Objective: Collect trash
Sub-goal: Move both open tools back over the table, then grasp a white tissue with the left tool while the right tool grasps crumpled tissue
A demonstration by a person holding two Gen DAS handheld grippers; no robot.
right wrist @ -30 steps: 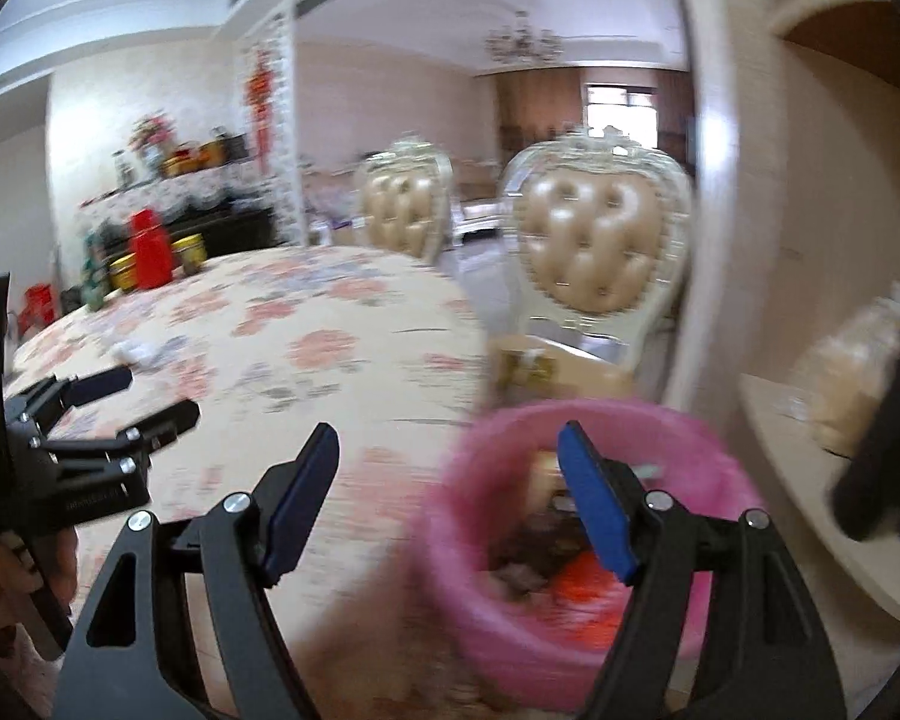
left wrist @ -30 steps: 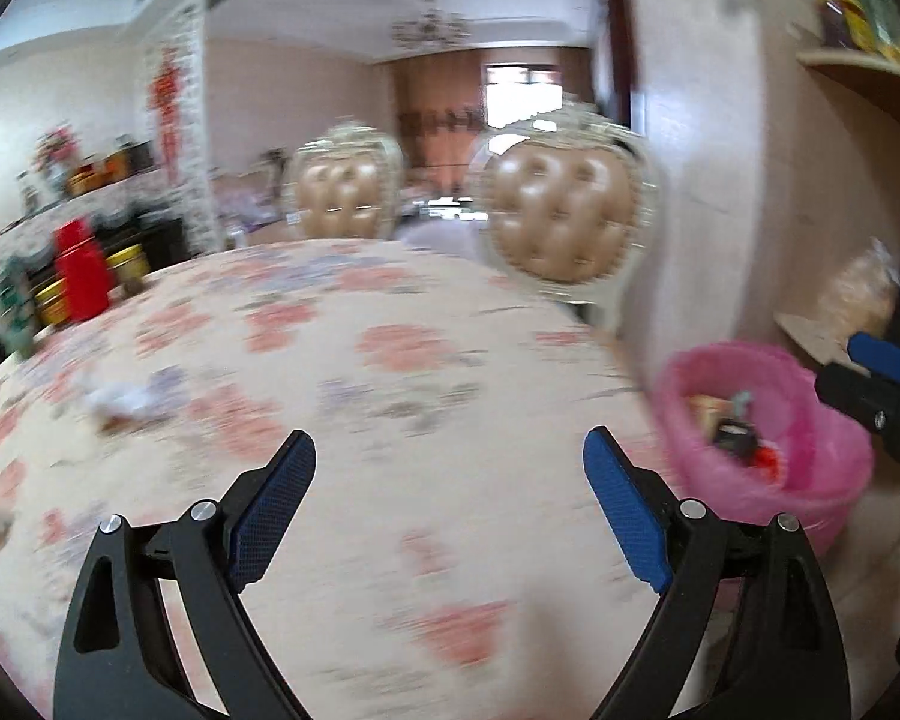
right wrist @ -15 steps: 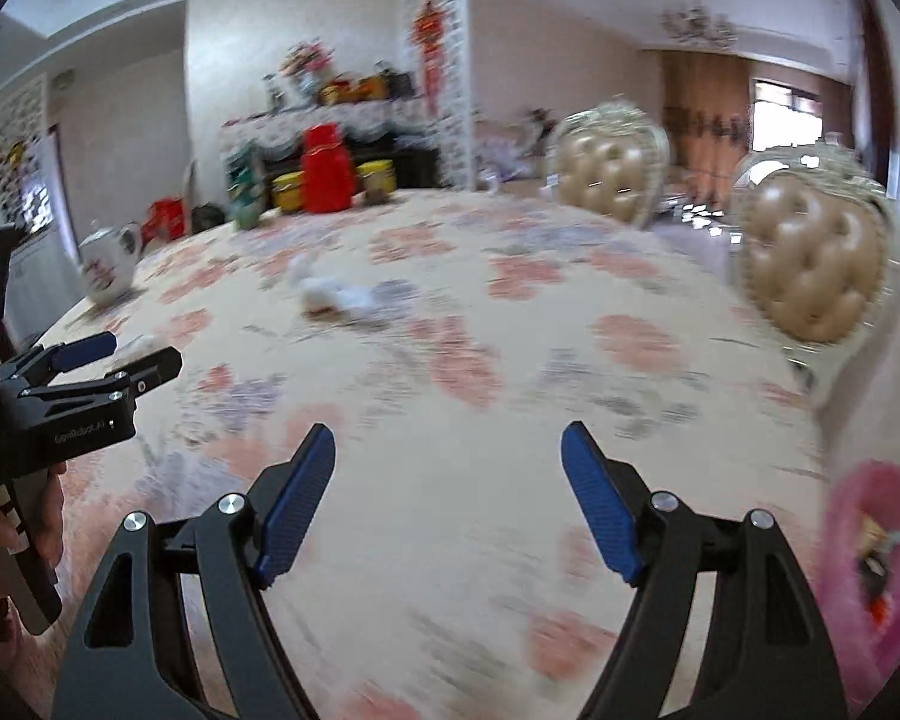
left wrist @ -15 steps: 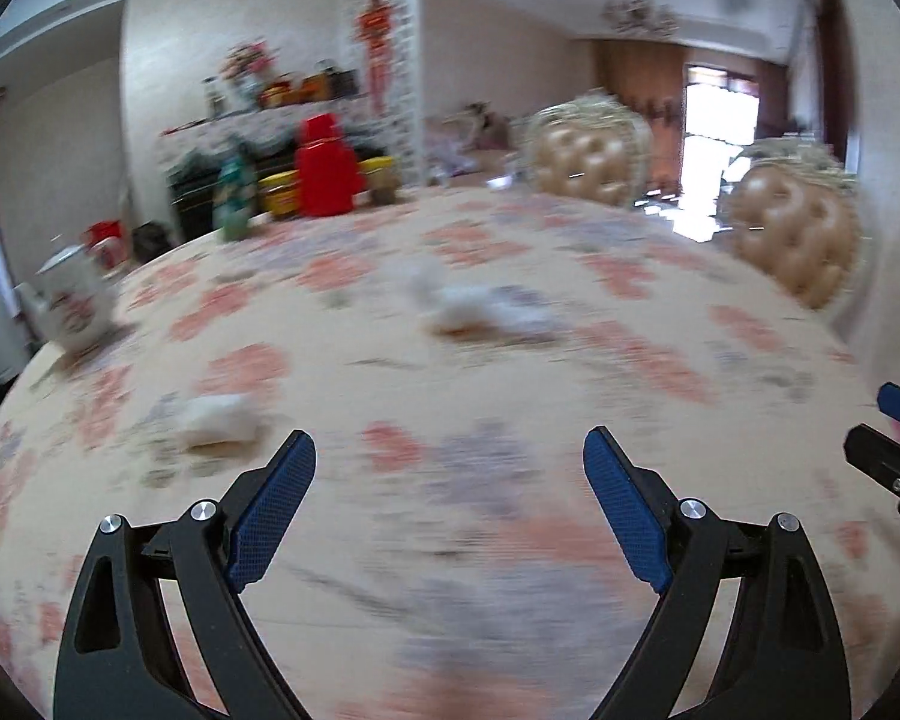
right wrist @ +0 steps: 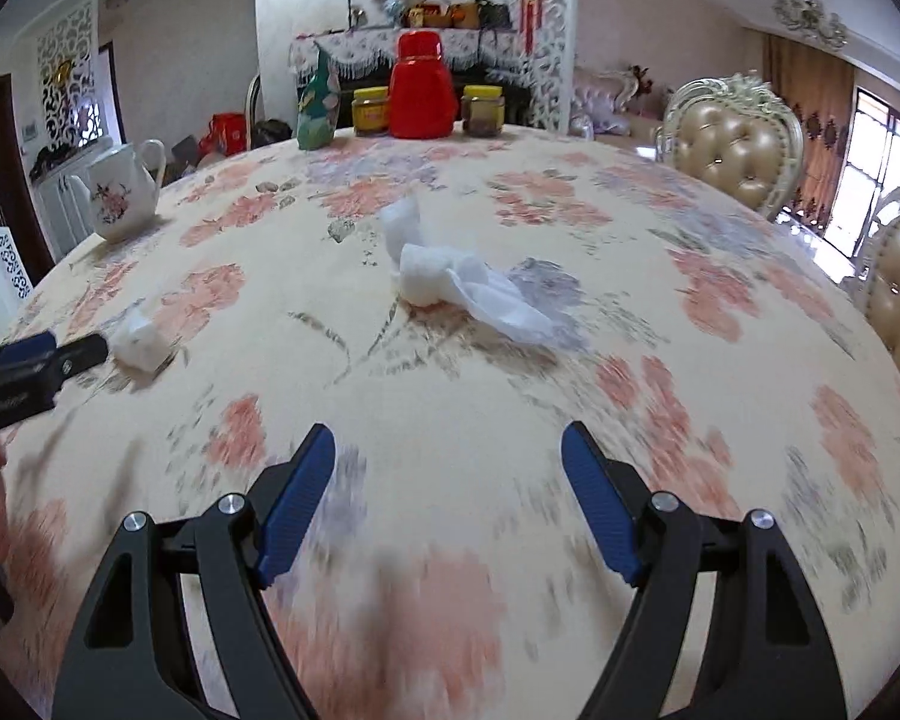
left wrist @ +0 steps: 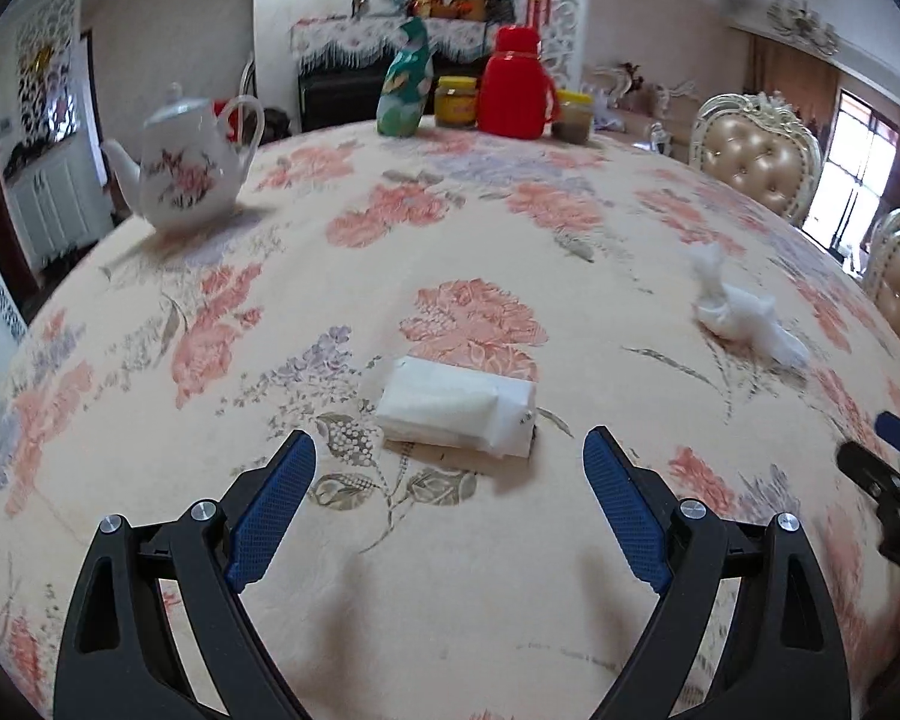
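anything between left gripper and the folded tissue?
Nothing: only bare floral tablecloth between the open left gripper and the folded tissue, per left wrist view.

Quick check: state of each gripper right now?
Left gripper: open, empty, folded tissue just ahead of its fingers.
Right gripper: open, empty, crumpled tissue farther ahead.

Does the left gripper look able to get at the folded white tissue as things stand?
Probably yes: the left gripper is open and empty, the folded tissue lies just ahead between its fingers, with only bare tablecloth between.
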